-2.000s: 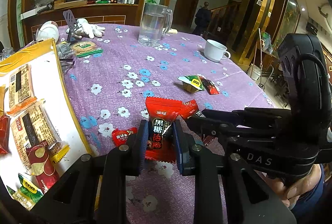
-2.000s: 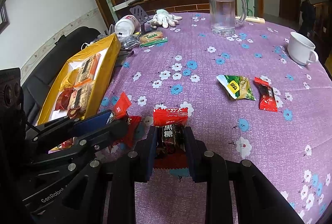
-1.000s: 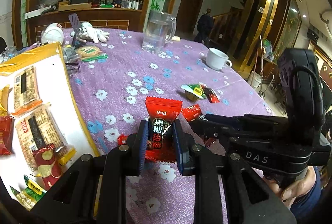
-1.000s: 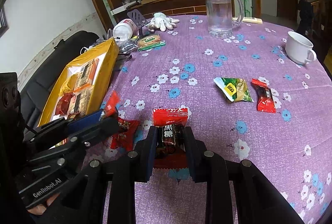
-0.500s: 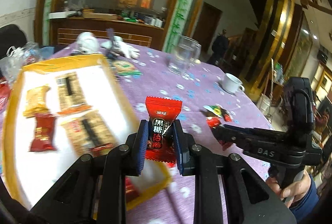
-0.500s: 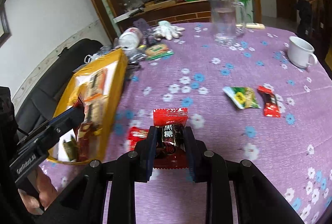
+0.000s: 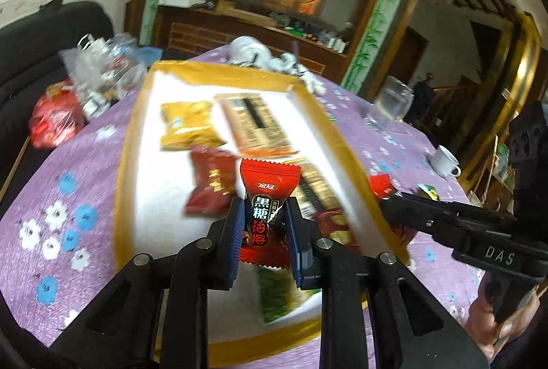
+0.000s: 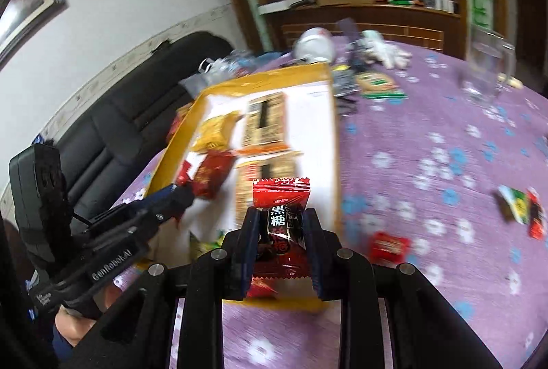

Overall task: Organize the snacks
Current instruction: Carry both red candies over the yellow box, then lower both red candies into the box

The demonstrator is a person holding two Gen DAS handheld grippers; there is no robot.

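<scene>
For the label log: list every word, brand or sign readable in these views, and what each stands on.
"黑糖" on the left tool's candy; "话梅" below it.
"黑糖" on the right tool's candy.
"DAS" on the right tool's body.
"GenRobot.AI" on the left tool's body.
Print on the snacks in the yellow box: too blurred.

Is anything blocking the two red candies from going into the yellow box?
Nothing visible does. The left candy and right candy hang over the open box; only snacks already lying inside are underneath.
</scene>
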